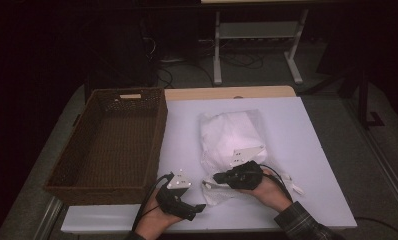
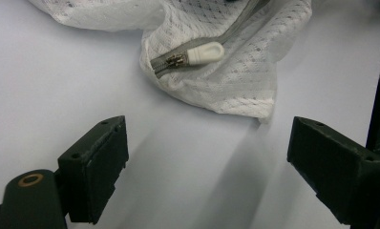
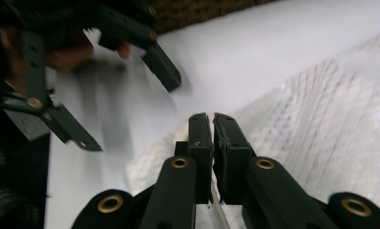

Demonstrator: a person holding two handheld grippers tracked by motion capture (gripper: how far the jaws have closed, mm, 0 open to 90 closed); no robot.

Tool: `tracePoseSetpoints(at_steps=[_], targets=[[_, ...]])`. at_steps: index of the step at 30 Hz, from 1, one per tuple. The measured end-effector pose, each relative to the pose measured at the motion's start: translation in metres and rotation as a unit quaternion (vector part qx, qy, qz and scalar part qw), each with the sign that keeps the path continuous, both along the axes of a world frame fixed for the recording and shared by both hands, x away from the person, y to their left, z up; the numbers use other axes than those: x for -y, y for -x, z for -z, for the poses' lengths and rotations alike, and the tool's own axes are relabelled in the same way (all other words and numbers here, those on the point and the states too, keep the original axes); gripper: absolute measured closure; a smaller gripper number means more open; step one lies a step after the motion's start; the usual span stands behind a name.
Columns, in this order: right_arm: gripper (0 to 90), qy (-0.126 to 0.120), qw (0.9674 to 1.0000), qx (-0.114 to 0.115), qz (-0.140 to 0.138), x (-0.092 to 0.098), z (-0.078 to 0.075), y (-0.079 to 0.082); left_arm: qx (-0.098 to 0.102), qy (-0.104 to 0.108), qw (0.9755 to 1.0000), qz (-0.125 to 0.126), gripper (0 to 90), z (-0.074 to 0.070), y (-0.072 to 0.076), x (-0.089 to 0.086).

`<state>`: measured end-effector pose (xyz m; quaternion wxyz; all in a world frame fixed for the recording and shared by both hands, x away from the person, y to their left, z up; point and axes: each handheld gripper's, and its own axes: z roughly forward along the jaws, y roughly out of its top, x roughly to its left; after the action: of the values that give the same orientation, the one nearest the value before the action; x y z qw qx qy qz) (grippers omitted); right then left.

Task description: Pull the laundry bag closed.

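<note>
The white mesh laundry bag point(image 1: 232, 137) is lying soft and crumpled on the smooth pale table point(image 1: 307, 150), right of the woven brown basket point(image 1: 112, 145). The left gripper point(image 1: 199, 207) is gaping, released; the right gripper point(image 1: 218, 177) is pinching the bag's edge.

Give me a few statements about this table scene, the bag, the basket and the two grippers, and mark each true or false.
1. The right gripper is shut on the mesh bag. True.
2. The left gripper is shut. False: its jaws stand wide apart over bare table.
3. The basket holds the bag. False: the bag lies on the table beside it.
4. The bag's zipper pull is white. True.
5. The basket lies left of the bag in the high view. True.
</note>
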<state>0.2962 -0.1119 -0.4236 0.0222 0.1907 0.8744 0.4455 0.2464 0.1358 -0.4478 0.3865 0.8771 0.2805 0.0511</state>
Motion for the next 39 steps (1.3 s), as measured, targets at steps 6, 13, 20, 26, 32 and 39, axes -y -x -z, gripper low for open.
tracePoseSetpoints(at_steps=[6,13,20,26,32,39], targets=[[85.6,0.016,0.9999,-0.004,-0.001,-0.003,0.006,0.000,0.001,0.001,1.0000,0.000,13.4,0.000,0.000,0.000],[63.5,0.034,0.9994,-0.009,-0.002,0.000,0.011,0.003,0.001,0.000,1.0000,-0.001,13.5,-0.001,0.000,-0.001],[71.1,0.082,0.9965,0.012,-0.008,-0.007,0.028,0.001,0.003,0.002,1.0000,-0.004,14.0,-0.001,0.000,-0.001],[86.7,0.077,0.9961,0.038,-0.017,-0.004,0.030,0.006,0.002,0.008,0.9999,-0.010,17.3,-0.004,-0.003,-0.002],[87.7,0.034,0.9980,0.048,-0.022,0.006,0.024,0.008,0.005,0.016,0.9998,-0.014,24.7,-0.006,-0.009,0.000],[87.7,0.005,0.9987,0.047,-0.020,0.022,0.017,0.009,0.004,0.039,0.9992,-0.008,38.3,-0.011,-0.025,0.007]])
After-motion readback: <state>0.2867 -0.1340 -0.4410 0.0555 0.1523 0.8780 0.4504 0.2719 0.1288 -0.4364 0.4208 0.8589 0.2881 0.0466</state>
